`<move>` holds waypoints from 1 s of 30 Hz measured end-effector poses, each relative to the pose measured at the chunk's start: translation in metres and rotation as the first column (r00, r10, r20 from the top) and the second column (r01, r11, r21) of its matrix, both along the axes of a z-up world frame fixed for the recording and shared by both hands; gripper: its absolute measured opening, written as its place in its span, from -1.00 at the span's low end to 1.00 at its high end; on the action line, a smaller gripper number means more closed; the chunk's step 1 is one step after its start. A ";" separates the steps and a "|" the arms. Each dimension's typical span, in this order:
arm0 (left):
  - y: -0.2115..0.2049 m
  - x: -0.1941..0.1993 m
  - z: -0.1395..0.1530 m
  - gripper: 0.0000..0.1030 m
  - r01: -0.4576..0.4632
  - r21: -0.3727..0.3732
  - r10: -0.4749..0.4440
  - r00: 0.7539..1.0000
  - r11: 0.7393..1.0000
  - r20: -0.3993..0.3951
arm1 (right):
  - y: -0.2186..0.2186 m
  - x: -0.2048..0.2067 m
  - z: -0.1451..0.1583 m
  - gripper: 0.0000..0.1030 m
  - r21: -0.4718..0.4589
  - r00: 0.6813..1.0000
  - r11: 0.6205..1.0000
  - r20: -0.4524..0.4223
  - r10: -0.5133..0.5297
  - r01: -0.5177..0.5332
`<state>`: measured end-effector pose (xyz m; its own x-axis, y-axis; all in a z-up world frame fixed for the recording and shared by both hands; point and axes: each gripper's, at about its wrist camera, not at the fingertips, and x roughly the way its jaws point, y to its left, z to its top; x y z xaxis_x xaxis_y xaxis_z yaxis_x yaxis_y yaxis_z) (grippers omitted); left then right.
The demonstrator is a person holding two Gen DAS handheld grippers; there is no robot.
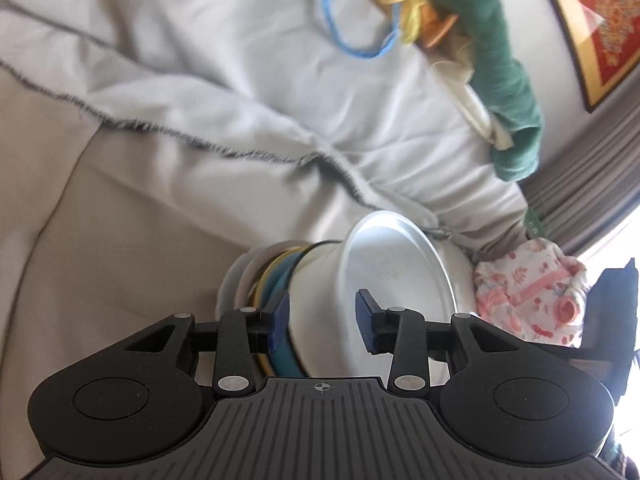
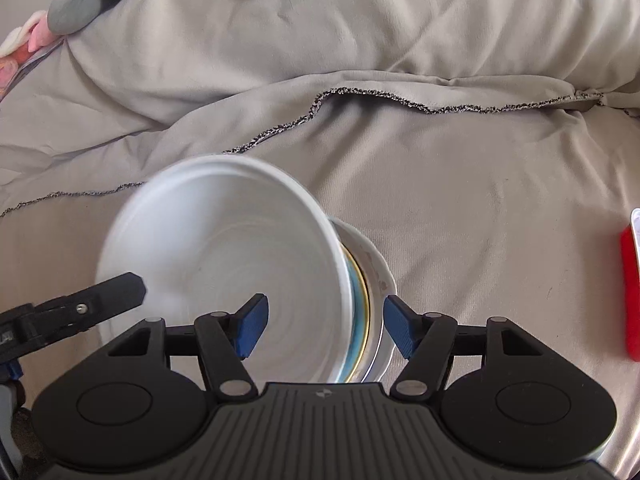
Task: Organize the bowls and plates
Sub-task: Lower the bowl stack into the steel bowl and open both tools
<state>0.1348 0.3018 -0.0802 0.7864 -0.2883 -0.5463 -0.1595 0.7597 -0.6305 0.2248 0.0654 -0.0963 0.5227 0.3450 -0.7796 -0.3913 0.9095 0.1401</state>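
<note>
A white bowl [image 1: 384, 276] sits on top of a stack of plates and bowls [image 1: 272, 280], with teal, yellow and white rims showing under it. My left gripper [image 1: 324, 320] is shut across the stack's rims and the bowl's wall. In the right wrist view the white bowl [image 2: 224, 264] fills the middle. My right gripper [image 2: 324, 328] is shut across the bowl's near wall and the stacked rims [image 2: 368, 300], one blue finger [image 2: 252, 324] inside the bowl. The whole stack is held tilted above the bed. The left gripper's black finger [image 2: 116, 292] shows at the left.
A grey blanket [image 2: 440, 184] with a stitched dark edge covers the bed. Green and yellow clothes [image 1: 496, 60] and a blue cord [image 1: 352, 40] lie at the far side. A pink floral cloth [image 1: 532, 292] is to the right. A red item [image 2: 630, 292] lies at the right edge.
</note>
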 end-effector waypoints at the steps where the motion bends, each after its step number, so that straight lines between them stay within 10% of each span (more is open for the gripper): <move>1: 0.001 0.003 -0.002 -0.24 0.000 -0.009 0.000 1.000 1.000 -0.017 | 0.000 -0.001 0.001 0.26 0.002 1.000 1.000 0.001 0.001 -0.001; 18: 0.019 -0.003 -0.007 -0.30 -0.021 -0.135 0.029 0.998 0.991 0.059 | -0.007 -0.011 0.018 0.01 0.065 0.999 0.997 0.026 0.025 -0.027; 30: -0.005 -0.039 0.036 -0.30 -0.231 -0.054 0.236 0.966 0.971 0.110 | -0.059 -0.020 0.043 0.01 0.211 0.990 0.976 0.137 0.025 -0.054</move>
